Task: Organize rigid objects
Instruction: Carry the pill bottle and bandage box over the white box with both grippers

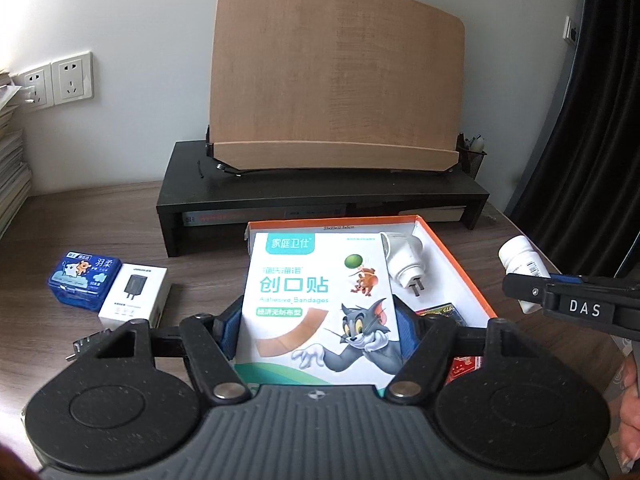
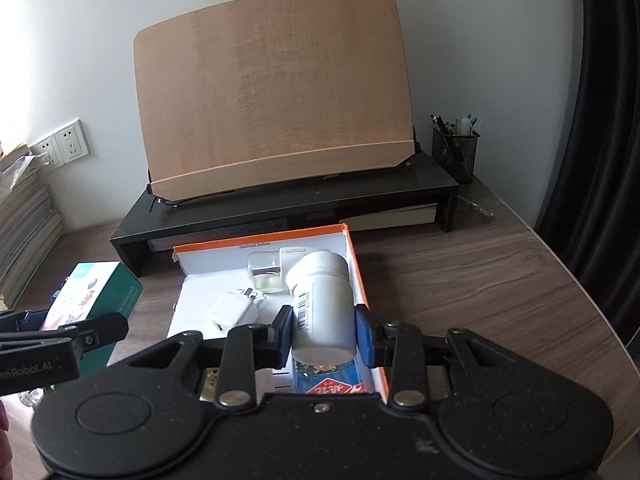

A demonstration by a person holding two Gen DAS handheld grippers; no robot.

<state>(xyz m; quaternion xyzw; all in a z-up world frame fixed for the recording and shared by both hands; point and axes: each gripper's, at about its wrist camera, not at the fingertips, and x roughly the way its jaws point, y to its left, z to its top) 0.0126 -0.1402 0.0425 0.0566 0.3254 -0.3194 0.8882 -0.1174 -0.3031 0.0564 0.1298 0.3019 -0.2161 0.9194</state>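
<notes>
The left gripper [image 1: 316,332] clamps the bandage box [image 1: 316,304] by its side faces, above the orange tray [image 1: 460,268] near the worktop's [image 2: 480,280] right edge. The right gripper [image 2: 324,332] grips a white bottle [image 2: 324,304] across its body, over the tray. The box looks light and crushable, so gentle pressure suits; the bottle looks stiff, smooth, likely to slip

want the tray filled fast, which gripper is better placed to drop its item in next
Right. The right gripper holds the white bottle over the orange tray; the left gripper holds the bandage box nearer the tray's left edge.
</notes>
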